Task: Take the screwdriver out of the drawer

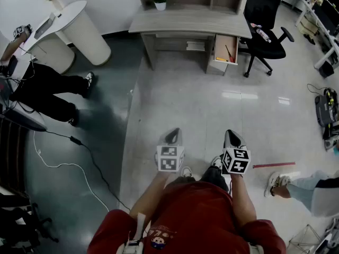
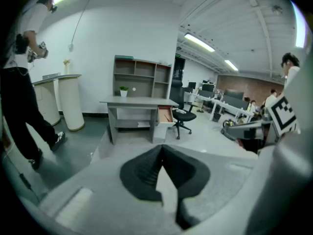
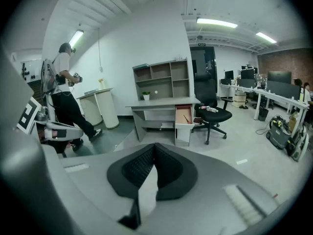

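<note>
- Left gripper (image 1: 172,133) and right gripper (image 1: 232,135): jaws pressed together on both, nothing between them. Both are held over bare floor, well apart from the desk (image 1: 190,21).
- Screwdriver (image 1: 229,52) lies slantwise in the open drawer (image 1: 221,41) at the desk's right end.
- Risk: arriving with the jaws closed would likely shove the tool, not grip it.
- Risk: the office chair (image 1: 265,33) stands just beside the drawer and could be bumped on approach.
- Risk: a slim tool lying flat may slip from the pads, or the tips may strike the drawer wall.
</note>
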Demonstrator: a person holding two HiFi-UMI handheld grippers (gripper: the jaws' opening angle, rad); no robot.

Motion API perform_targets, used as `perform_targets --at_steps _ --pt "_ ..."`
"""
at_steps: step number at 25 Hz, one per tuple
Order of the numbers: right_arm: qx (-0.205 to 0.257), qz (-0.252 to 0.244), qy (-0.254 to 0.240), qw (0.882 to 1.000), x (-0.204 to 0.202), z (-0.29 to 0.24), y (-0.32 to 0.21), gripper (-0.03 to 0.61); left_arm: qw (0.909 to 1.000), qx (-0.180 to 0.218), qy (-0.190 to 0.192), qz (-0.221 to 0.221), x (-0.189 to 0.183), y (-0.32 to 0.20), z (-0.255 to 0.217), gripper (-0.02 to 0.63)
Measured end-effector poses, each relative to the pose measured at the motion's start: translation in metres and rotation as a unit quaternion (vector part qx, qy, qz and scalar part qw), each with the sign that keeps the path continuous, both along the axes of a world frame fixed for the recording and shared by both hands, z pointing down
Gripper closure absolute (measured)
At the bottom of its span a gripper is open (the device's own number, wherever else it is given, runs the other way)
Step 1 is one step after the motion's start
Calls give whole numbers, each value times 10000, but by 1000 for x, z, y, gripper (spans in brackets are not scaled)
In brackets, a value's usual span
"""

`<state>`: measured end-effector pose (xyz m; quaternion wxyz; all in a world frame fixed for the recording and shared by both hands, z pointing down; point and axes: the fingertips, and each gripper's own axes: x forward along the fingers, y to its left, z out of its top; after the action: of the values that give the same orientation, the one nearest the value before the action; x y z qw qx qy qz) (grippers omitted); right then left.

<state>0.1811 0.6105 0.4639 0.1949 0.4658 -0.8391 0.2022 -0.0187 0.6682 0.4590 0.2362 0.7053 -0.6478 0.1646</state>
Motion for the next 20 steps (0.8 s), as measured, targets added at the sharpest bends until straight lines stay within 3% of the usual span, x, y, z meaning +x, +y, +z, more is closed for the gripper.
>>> perform_targets --at_steps 14,20 --pt "8 63 -53 10000 -5 5 18 571 9997 -20 82 236 2 9 10 617" --pt "9 68 -160 9998 -7 10 1 456 9996 -30 41 260 3 -6 10 617"
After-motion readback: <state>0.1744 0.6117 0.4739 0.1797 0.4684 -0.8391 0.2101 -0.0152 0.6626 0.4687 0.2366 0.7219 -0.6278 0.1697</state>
